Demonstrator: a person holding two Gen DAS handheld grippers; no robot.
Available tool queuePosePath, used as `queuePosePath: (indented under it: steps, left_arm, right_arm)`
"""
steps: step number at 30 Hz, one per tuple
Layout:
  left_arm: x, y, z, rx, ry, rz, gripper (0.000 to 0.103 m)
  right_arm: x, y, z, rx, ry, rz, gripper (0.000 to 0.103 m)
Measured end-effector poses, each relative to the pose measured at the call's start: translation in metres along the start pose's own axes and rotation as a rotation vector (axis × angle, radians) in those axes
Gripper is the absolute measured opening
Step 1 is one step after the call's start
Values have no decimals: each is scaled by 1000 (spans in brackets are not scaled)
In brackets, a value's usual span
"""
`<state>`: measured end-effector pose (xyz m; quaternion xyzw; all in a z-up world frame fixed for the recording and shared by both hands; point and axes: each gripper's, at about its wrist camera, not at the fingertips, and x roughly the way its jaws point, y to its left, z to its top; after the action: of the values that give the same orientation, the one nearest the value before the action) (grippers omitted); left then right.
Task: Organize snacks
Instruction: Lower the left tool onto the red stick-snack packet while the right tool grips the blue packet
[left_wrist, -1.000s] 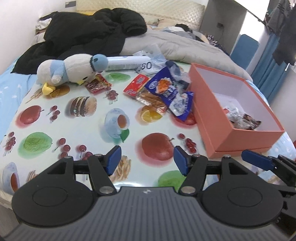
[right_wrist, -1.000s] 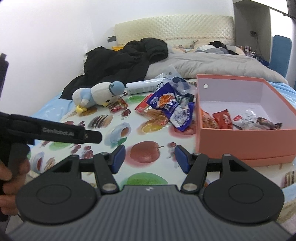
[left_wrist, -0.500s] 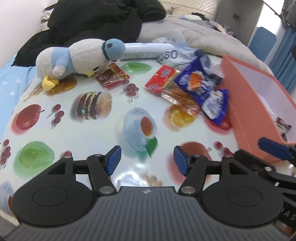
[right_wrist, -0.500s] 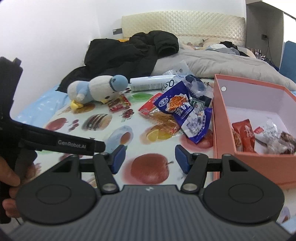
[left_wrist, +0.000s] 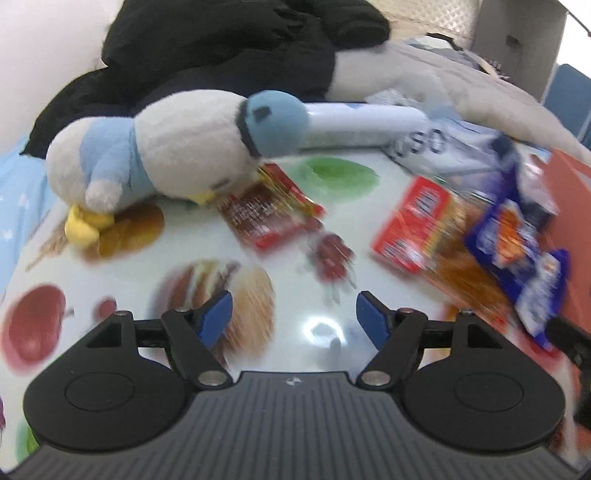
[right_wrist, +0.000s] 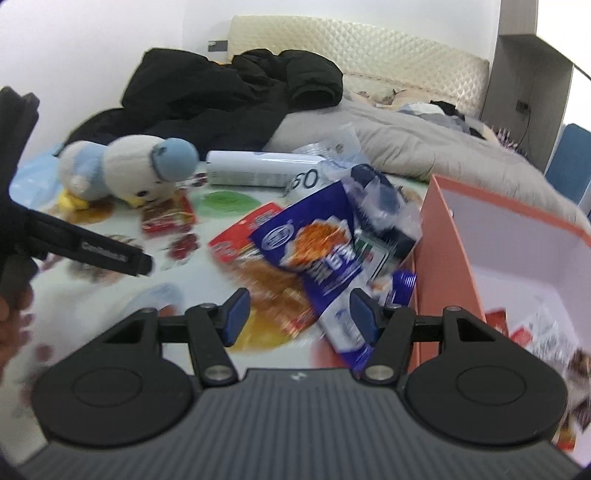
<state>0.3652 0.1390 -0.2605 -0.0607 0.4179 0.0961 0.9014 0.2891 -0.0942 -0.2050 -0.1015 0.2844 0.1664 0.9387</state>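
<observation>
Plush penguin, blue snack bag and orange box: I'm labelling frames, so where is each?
plush penguin (left_wrist: 177, 147), left wrist view, on its white belly.
blue snack bag (right_wrist: 314, 240), right wrist view, on its printed front.
orange box (right_wrist: 439, 258), right wrist view, on its near side wall.

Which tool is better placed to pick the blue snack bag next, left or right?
Right. The right tool is open just before the blue snack bag, beside the orange box; the left tool faces bare tablecloth.

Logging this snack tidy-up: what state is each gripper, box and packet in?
left gripper: open, holding nothing
right gripper: open, holding nothing
orange box: open, some snacks inside
blue snack bag: on table, outside box
small red packet: on table by plush penguin
plush penguin: lying on its side
</observation>
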Motion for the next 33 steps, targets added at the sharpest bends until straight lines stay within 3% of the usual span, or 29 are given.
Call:
queuePosePath:
  steps: [2, 12, 16, 23, 28, 31, 33]
  left_arm:
    - [10, 7, 6, -21, -8, -7, 78]
    - [40, 25, 30, -105, -78, -37, 90]
    - [53, 24, 40, -89, -114, 20, 95]
    - [75, 15, 50, -82, -90, 39, 95]
    - [94, 16, 50, -114, -46, 36, 95]
    - [98, 19, 51, -120, -62, 54, 94]
    - [99, 19, 51, -113, -58, 60, 93]
  right_arm:
    - [14, -1, 4, -14, 2, -5, 84]
    - [50, -6, 15, -59, -14, -42, 85]
    - [64, -10, 21, -65, -15, -31, 85]
    - [92, -3, 18, -106, 46, -38, 84]
    - [102, -9, 11, -49, 82, 1, 86]
    - [101, -9, 8, -48, 74, 0, 81]
    - [100, -9, 8, -43, 71, -8, 72]
